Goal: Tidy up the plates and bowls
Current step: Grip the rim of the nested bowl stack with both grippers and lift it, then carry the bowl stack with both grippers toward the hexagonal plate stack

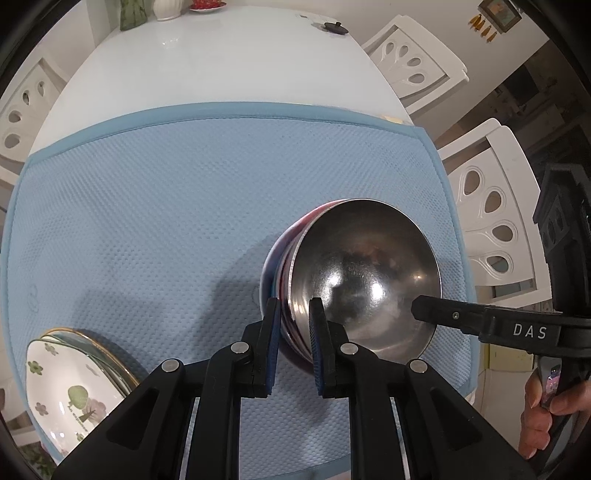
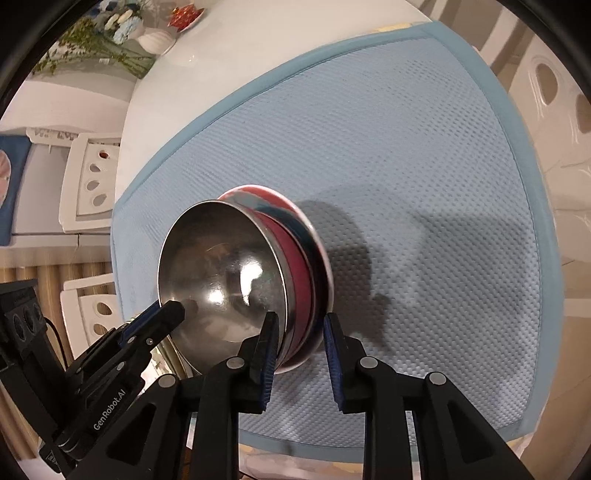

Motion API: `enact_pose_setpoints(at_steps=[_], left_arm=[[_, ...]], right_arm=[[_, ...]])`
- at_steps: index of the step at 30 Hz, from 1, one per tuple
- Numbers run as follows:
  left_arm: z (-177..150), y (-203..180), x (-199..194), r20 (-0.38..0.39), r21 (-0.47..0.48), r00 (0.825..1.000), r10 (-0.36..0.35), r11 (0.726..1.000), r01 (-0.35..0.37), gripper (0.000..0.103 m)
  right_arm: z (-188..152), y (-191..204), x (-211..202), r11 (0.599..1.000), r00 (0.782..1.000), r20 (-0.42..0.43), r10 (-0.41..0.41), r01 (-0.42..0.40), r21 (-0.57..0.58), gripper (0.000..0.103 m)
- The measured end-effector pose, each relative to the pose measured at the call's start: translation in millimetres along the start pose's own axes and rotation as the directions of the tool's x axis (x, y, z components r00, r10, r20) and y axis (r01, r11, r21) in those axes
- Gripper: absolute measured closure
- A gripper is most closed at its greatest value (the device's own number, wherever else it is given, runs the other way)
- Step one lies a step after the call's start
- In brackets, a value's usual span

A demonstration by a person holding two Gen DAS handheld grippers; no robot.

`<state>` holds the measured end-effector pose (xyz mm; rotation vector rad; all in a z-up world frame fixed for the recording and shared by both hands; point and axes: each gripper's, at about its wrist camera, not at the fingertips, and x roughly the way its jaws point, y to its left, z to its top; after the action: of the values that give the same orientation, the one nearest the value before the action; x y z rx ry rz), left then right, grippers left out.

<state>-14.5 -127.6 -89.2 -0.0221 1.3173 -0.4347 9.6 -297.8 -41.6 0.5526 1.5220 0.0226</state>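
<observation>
A: Live at the table (image 1: 207, 70), and the action sits on the blue mat (image 1: 155, 206). The bowls are stacked: a steel bowl (image 1: 365, 273) nested on top of a red and white bowl (image 1: 275, 258), close to the mat's right edge in the left wrist view.

B: And the left gripper (image 1: 295, 314)?

A: Jaws nearly together, clamped on the rims of that stack. One blue-padded finger is outside the red and white bowl, the other inside the steel one.

B: So it has hold of the stack. The right gripper (image 2: 298, 325)?

A: Its jaws straddle the opposite rim. The left finger sits against the inside of the steel bowl, but the right finger stands clear of the red and white bowl's outer wall, with mat showing in the gap. Slightly open, not pinching.

B: Is the stack level?

A: It reads tilted in both views, though these lenses bend everything, so I cannot tell for sure.

B: Anything else in play?

A: A flowered plate (image 1: 66, 387) on a gold-rimmed plate, at the mat's near left corner. White chairs (image 1: 495, 229) ring the table, and a white vase (image 1: 167, 8) stands at its far edge.
</observation>
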Motion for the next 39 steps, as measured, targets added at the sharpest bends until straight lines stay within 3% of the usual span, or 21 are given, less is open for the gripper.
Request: enact_pose_setpoints(at_steps=[2,5,6,7,8,10,14,19,22,24,26,30,36,39], left_arm=[[0,4,-1,0.001,-0.011,1.0,0.007,1.0,-0.007,0.072],[3,11,-5,0.015,-0.038,1.0,0.006,0.999,-0.005,0.064],[4,14,-6,0.026,-0.049,1.0,0.008,0.999,-0.007,0.051],[6,17,-7,0.038,-0.063,0.999,0.011,0.998,-0.009,0.031],[7,20,-6,0.047,-0.078,0.999,0.011,0.997,-0.007,0.025],[10,28,-1,0.044,-0.118,0.999,-0.011,0.993,0.016,0.025],[12,30,21,-0.015,-0.113,1.0,-0.028,0.993,0.026,0.025],[8,23,37,-0.046,-0.086,0.997,-0.069,0.994,0.065,0.025],[8,21,49,-0.07,-0.085,0.995,-0.07,0.994,0.064,0.029],[7,21,56,-0.087,-0.086,0.992,-0.089,0.993,0.082,0.039],[7,21,63,-0.099,-0.081,0.99,-0.098,0.993,0.091,0.044],[10,18,65,-0.082,-0.084,0.983,-0.164,0.984,0.157,0.057],[11,21,63,-0.047,-0.071,0.982,-0.18,0.982,0.177,0.062],[12,22,61,-0.043,-0.064,0.983,-0.18,0.982,0.177,0.063]], right_arm=[[-1,-5,0,1.0,1.0,-0.002,0.018,-0.018,0.004,0.077],[-3,-10,-3,0.998,0.998,0.005,0.055,-0.055,0.003,0.077],[-3,-10,-6,0.998,0.998,0.015,0.056,-0.056,-0.003,0.076],[-2,-11,-10,0.999,0.998,0.024,0.051,-0.051,-0.015,0.067],[-1,-11,-12,0.999,0.999,0.033,0.041,-0.04,-0.03,0.044],[1,-11,-16,0.998,0.997,0.068,0.04,-0.037,-0.049,0.027],[5,-21,-8,0.991,0.989,0.067,0.131,-0.131,-0.002,0.026],[11,-23,17,0.991,0.991,0.015,0.134,-0.134,0.004,0.026],[15,-24,26,0.989,0.989,0.013,0.144,-0.145,0.01,0.026],[17,-24,31,0.989,0.989,0.02,0.148,-0.148,0.002,0.027],[20,-24,37,0.988,0.988,0.018,0.153,-0.153,-0.007,0.036],[21,-30,48,0.988,0.988,-0.005,0.153,-0.153,-0.001,0.044],[20,-39,64,0.961,0.962,0.012,0.273,-0.274,0.046,0.052],[18,-42,62,0.96,0.96,0.03,0.277,-0.278,0.044,0.053]])
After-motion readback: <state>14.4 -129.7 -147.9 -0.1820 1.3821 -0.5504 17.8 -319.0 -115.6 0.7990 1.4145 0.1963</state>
